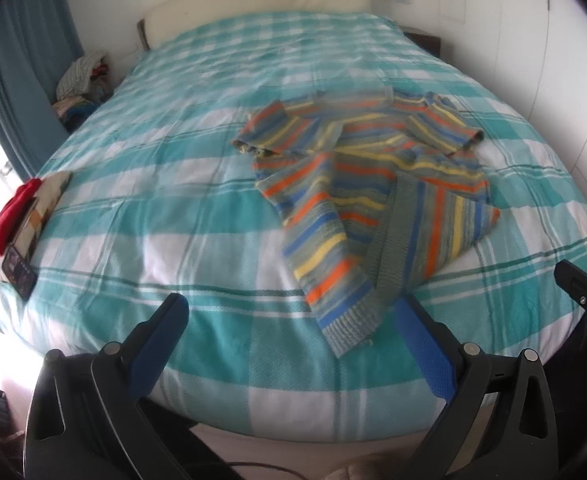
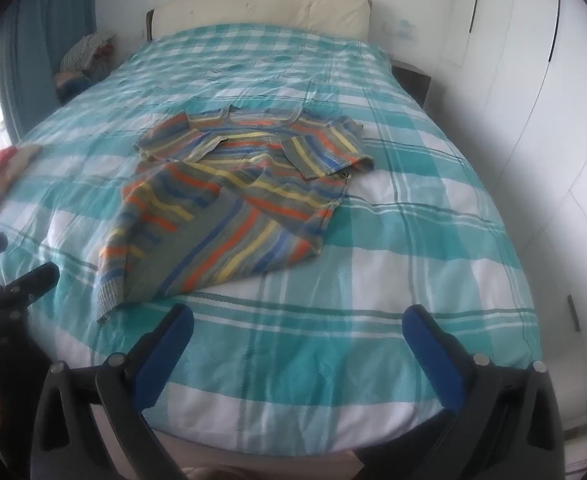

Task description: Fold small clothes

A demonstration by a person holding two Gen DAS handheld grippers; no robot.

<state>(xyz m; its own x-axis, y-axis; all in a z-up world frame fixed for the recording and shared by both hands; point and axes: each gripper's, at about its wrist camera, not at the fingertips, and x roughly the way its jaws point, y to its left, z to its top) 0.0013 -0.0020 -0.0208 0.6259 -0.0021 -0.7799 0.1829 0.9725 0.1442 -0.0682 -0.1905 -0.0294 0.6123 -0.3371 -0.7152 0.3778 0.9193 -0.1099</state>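
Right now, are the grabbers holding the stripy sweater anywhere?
No. The left gripper and right gripper are both open and empty; the striped sweater lies loose on the bed.

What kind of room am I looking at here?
Most likely a home bedroom: a wide bed with a turquoise-and-white checked cover, a cream padded headboard against the wall, and tall white wardrobe doors alongside.

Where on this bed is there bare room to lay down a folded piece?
The teal checked bedspread lies bare right of the striped knit sweater, out to the wardrobe side, and beyond it toward the cream headboard. A wide strip also lies bare between the sweater and the red cloth pile at the left edge, which is crowded.
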